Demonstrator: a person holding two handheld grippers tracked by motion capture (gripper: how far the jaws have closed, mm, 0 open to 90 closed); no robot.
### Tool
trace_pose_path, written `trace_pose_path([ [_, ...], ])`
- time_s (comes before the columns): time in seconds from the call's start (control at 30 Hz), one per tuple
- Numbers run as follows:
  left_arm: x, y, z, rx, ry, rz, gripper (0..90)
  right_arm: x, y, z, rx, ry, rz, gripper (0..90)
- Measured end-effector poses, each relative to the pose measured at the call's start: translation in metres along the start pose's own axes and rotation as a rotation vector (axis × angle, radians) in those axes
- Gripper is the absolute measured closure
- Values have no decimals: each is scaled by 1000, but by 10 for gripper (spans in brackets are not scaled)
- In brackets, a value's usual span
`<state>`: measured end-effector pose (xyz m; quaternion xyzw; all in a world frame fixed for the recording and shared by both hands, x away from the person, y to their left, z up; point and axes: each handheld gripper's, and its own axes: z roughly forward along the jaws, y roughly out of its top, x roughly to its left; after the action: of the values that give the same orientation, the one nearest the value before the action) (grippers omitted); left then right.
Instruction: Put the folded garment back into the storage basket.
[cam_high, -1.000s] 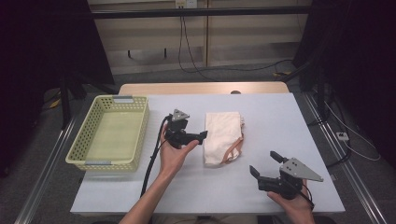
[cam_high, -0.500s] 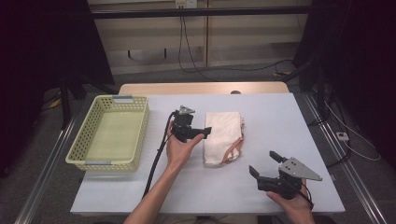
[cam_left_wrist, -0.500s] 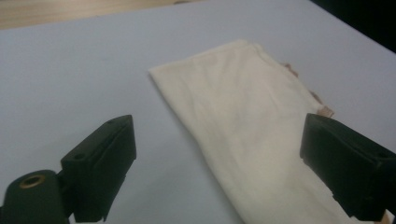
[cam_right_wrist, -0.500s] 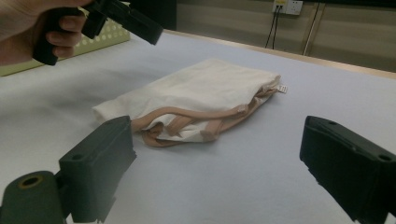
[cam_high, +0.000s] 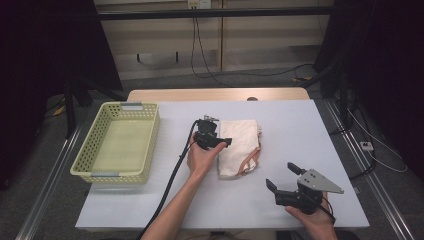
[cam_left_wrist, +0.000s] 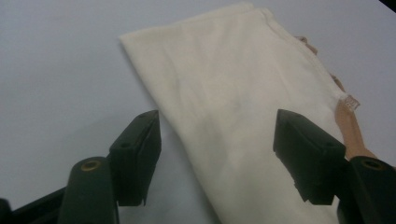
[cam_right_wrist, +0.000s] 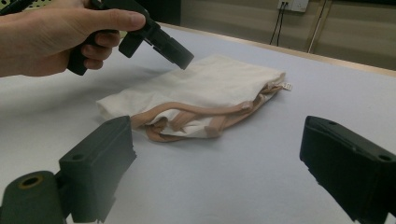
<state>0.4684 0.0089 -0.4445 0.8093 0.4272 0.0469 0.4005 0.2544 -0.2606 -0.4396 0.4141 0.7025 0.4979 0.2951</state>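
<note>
The left gripper (cam_high: 223, 142) is held above the left edge of the folded cream cloth (cam_high: 240, 146), near the middle of the counter (cam_high: 300, 130). Its jaws are spread wide apart and nothing is gripped; in the left gripper view the cloth (cam_left_wrist: 233, 116) is seen between and beyond the two jaws, one over bare counter and one over the fabric. Whether the jaws touch the cloth cannot be told. The gripper is carried by the left hand (cam_high: 200, 157), and a black cable (cam_high: 172, 180) trails from it toward the near edge of the counter.

The right gripper (cam_high: 282, 177) is held by the right hand (cam_high: 312, 220) at the near right corner of the counter, well apart from the cloth. Its jaws are likewise wide open and empty, and a grey three-cornered plate is noted on top. In the right gripper view the cloth (cam_right_wrist: 201, 95) is seen lying flat, with tan straps (cam_right_wrist: 196, 114) at its near edge and a small white label (cam_right_wrist: 286, 86) at one end.

A yellow-green basket (cam_high: 120, 142) stands at the left side of the counter, apart from the cloth.
</note>
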Motion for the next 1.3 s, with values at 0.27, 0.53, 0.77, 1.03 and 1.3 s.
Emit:
trace_pose_path([
  [0.27, 3, -3, 9, 12, -8, -18, 481, 0, 0, 1, 9, 3, 1, 100],
  [0.53, 2, -5, 12, 29, -9, -22, 571, 0, 0, 1, 16, 4, 3, 101],
  [0.77, 0, -6, 12, 49, -28, -4, 668, 0, 0, 3, 20, 2, 1, 102],
  [1.03, 1, -6, 12, 64, -44, -14, 781, 0, 0, 3, 23, 0, -1, 107],
  [1.3, 0, -6, 14, 62, -49, -18, 842, 0, 0, 4, 26, 1, -3, 111],
])
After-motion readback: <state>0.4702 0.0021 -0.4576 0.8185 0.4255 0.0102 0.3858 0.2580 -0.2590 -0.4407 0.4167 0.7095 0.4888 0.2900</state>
